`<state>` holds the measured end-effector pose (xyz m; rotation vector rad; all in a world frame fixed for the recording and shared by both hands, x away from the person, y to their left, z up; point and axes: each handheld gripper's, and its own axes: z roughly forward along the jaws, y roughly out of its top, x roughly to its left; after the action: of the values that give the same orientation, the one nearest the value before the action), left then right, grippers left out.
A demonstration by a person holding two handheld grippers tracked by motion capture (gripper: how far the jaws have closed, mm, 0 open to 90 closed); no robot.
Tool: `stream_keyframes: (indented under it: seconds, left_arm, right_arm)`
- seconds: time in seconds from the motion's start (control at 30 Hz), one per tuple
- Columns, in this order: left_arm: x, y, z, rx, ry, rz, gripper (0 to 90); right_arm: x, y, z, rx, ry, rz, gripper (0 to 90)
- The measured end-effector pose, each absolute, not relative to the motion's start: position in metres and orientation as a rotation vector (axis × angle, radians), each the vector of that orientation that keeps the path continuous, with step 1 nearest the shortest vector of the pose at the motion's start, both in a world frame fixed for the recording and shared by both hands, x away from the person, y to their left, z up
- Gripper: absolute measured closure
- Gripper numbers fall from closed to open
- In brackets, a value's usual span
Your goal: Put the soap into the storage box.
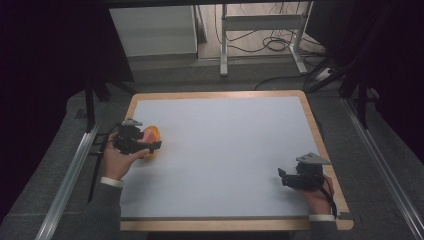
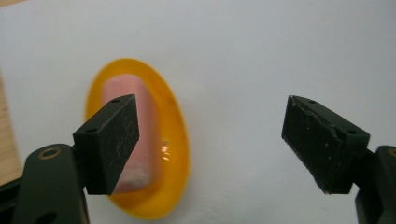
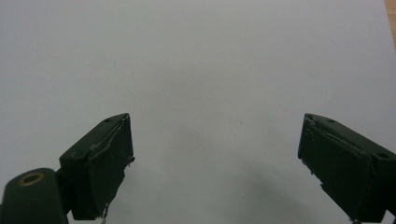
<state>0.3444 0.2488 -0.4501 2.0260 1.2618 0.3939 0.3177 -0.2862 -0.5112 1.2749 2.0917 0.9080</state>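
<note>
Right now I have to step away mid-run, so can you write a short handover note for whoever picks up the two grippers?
Left gripper: open, nothing between the pads, above the orange dish.
Right gripper: open, empty, over the bare white mat near its right edge.
Things: the pink block lies in the orange dish, at the left side of the mat.
Done: block appears placed in the dish.
Left: probably only to draw the left gripper clear; check whether anything else is planned.

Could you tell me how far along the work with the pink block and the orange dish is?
Done: the pink block lies in the orange dish. In hand: nothing; the left claw is open above the dish, beside the block. The right claw is open over the white table top. Left: nothing visible.
</note>
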Motion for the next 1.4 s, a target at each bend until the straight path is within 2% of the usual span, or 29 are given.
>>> stream_keyframes:
  seconds: [0.37,0.67,0.83,1.0,1.4]
  left_arm:
    - [0.301,0.228,-0.474,1.984,1.104,0.382,21.2]
    - [0.279,0.228,-0.505,1.968,1.119,0.343,21.6]
    - [0.274,0.231,-0.515,1.98,1.13,0.347,22.9]
    - [0.272,0.229,-0.526,1.985,1.146,0.295,23.4]
    - [0.277,0.23,-0.532,1.957,1.154,0.236,26.9]
  right_arm:
    - [0.317,-0.285,-0.511,1.27,2.092,0.905,10.1]
    - [0.317,-0.285,-0.511,1.261,2.089,0.904,10.1]
    - [0.317,-0.283,-0.511,1.254,2.093,0.896,10.1]
    - [0.317,-0.281,-0.51,1.245,2.086,0.899,10.1]
    - [0.316,-0.273,-0.508,1.206,2.073,0.908,10.1]
